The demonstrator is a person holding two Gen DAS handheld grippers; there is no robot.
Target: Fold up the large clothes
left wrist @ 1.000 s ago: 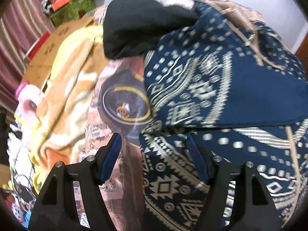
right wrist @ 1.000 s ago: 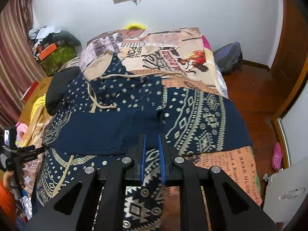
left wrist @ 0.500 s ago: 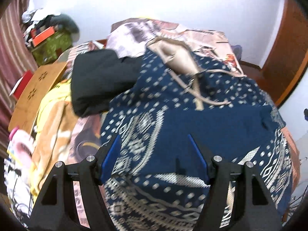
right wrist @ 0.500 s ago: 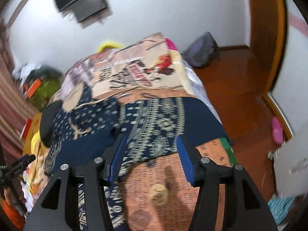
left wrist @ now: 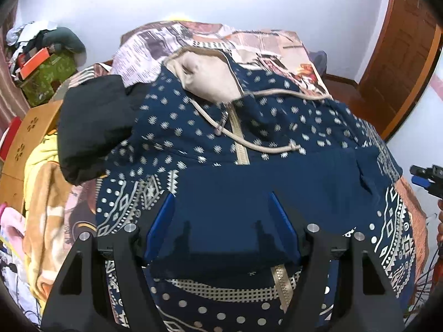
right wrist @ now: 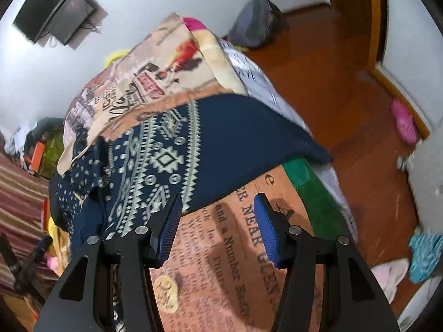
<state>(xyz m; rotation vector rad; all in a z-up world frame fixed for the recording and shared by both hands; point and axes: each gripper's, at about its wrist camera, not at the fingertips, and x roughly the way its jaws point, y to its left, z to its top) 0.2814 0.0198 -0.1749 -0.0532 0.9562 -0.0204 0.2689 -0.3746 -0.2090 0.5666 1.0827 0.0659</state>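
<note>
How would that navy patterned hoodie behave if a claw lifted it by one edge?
The navy hoodie would probably flop and sag: it already drapes in soft folds over the bed. Its drawstring lies loose, so would likely dangle. It looks thick, perhaps fairly heavy.

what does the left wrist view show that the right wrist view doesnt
Only the left wrist view shows the hoodie's tan hood lining, drawstring, zipper and a black garment beside it, with the open left gripper over the navy panel. Only the right wrist view shows the open right gripper over the bedspread, the wood floor, a pink slipper and a grey bag. Both show the hoodie and bedspread.
</note>
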